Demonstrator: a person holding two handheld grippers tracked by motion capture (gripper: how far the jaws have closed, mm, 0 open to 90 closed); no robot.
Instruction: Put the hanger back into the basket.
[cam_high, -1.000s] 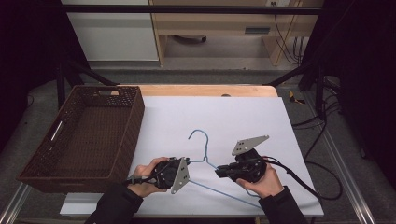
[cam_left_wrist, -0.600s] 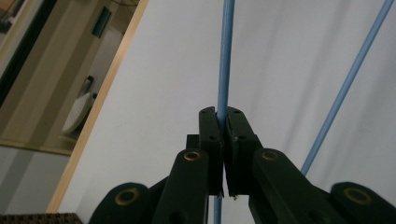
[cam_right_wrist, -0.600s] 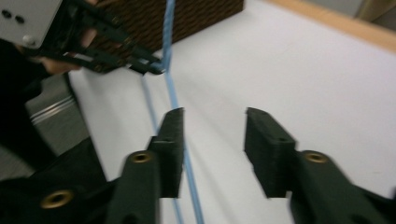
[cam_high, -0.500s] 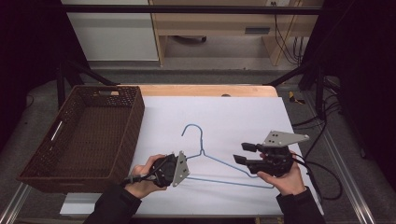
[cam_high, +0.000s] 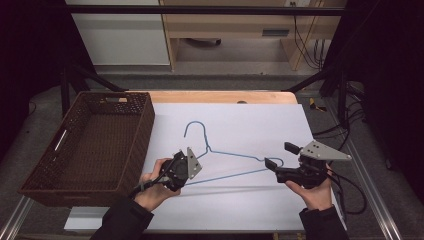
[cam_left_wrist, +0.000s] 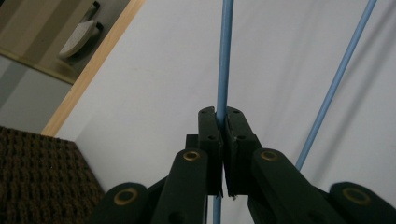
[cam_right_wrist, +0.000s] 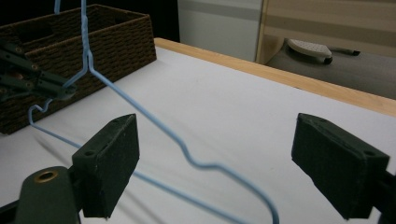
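Left hand (cam_high: 152, 187) low at the near table edge, forearm entering from the bottom, left gripper (cam_high: 186, 167) pointing right, jaws clamped tight on the blue wire hanger (cam_high: 227, 152) near its left corner. Hanger held just over the white table (cam_high: 250, 120) (shadow beneath it), hook toward the far side, wicker basket (cam_high: 90, 145) to its left. Right hand (cam_high: 315, 192) cups the right gripper (cam_high: 275, 156) from below, aimed left; its jaws have just been opening and stand wide, pads off the wire, the hanger's right end between them.
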